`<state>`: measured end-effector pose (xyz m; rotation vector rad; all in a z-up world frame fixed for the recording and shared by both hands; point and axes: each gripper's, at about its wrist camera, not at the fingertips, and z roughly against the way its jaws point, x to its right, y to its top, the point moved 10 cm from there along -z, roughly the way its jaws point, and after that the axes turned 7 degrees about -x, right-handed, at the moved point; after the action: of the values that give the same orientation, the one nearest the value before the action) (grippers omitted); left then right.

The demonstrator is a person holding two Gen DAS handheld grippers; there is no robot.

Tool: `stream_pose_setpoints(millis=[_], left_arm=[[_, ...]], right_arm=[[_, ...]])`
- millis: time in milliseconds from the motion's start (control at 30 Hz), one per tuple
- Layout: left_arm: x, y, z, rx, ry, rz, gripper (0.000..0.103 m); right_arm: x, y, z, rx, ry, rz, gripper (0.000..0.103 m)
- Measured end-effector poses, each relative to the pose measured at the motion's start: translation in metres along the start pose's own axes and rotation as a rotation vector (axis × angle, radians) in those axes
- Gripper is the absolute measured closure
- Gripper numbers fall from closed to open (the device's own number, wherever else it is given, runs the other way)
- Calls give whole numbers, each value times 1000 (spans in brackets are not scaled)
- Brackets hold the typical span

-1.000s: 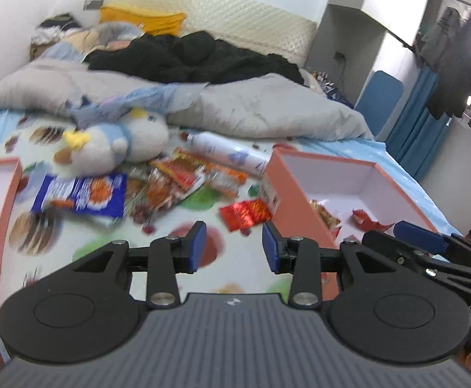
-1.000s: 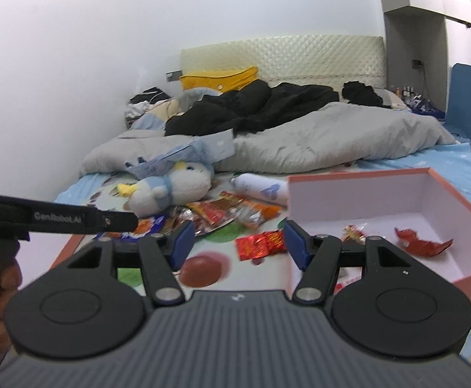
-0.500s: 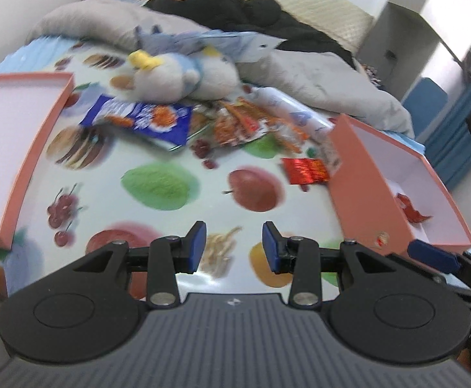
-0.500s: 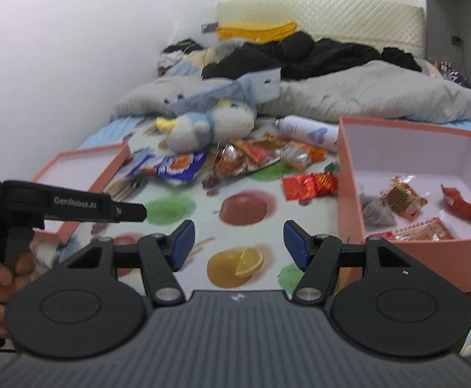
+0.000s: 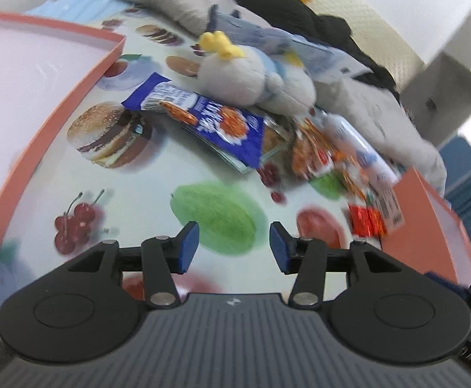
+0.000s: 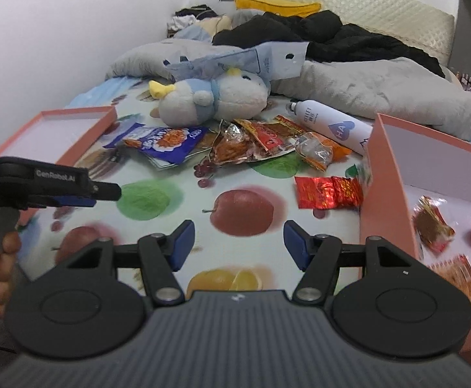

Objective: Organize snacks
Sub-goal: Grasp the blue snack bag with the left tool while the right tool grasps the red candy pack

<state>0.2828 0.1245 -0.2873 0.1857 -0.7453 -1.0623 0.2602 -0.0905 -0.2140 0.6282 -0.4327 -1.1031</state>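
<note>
Left claw [image 5: 233,247] wider, lower, empty.

left gripper [image 6: 73,190] side: "GenRobot.AI" | white bottle [image 6: 330,126]: "HA" inside a blue heart, small text above it too blurred to read | blue snack bag [image 6: 164,140]: print unreadable

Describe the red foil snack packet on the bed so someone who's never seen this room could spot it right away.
Find the deep pink box at the right of the fruit-print sheet. Just outside its left wall, beside the printed apple, lies the red foil packet. It lies alone, shiny and crinkled, apart from the orange wrappers heaped by the plush bird.
</note>
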Motion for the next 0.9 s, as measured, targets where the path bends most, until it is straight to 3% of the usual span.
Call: stream_pose_setpoints(millis=[100,300,567,667,733,900], left_arm=[[-11,17,-15,25,-30,68,48],[-33,53,-46,64,-71,219,48],[-54,97,-77,116,-91,334,48],[-61,108,-84,138,-79,375,48],[-64,114,-87,158,-71,398,48],[-70,119,-94,168,-48,420,50]], right_arm=[[4,7,-21,-18,-21,8,26],[15,21,-62,-50,-55,23,26],[42,37,-113,-66,-168,29,26],[50,38,-133,-92,-202,36,27],[53,38,-143,-100,-227,51,37],[53,38,-155,-91,-270,111,48]])
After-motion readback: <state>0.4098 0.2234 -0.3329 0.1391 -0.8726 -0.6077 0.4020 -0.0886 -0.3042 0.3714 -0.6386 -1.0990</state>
